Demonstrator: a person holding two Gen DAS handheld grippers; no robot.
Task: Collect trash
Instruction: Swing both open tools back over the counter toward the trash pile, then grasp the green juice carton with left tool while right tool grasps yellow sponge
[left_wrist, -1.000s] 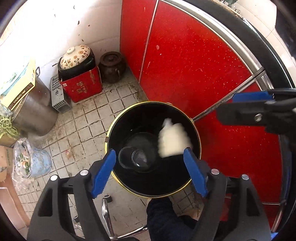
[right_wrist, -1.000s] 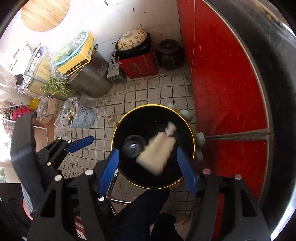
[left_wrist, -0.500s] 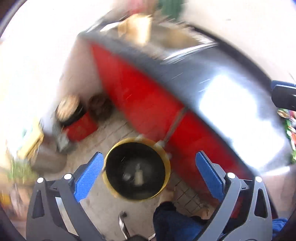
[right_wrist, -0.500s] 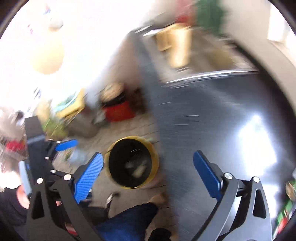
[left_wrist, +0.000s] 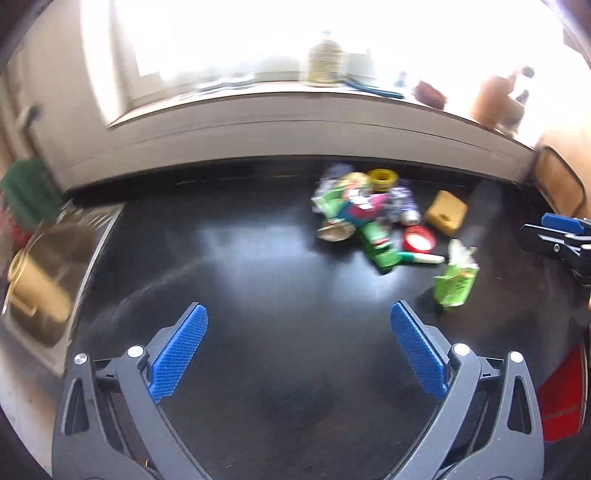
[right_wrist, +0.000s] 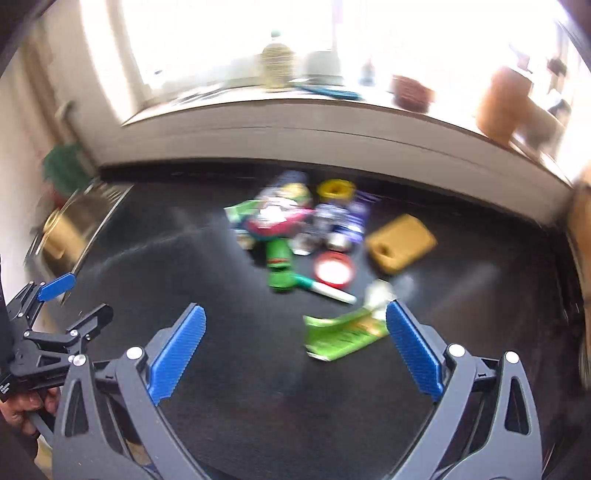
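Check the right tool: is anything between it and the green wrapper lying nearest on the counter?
Nothing visible. The right tool is open, and the green wrapper lies just ahead on bare black counter; the trash pile sits farther back.

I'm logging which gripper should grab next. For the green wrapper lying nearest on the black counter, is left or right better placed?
Right. The right gripper is open with the green wrapper just ahead, near its right finger. From the left gripper, also open and empty, that wrapper lies off to the right.
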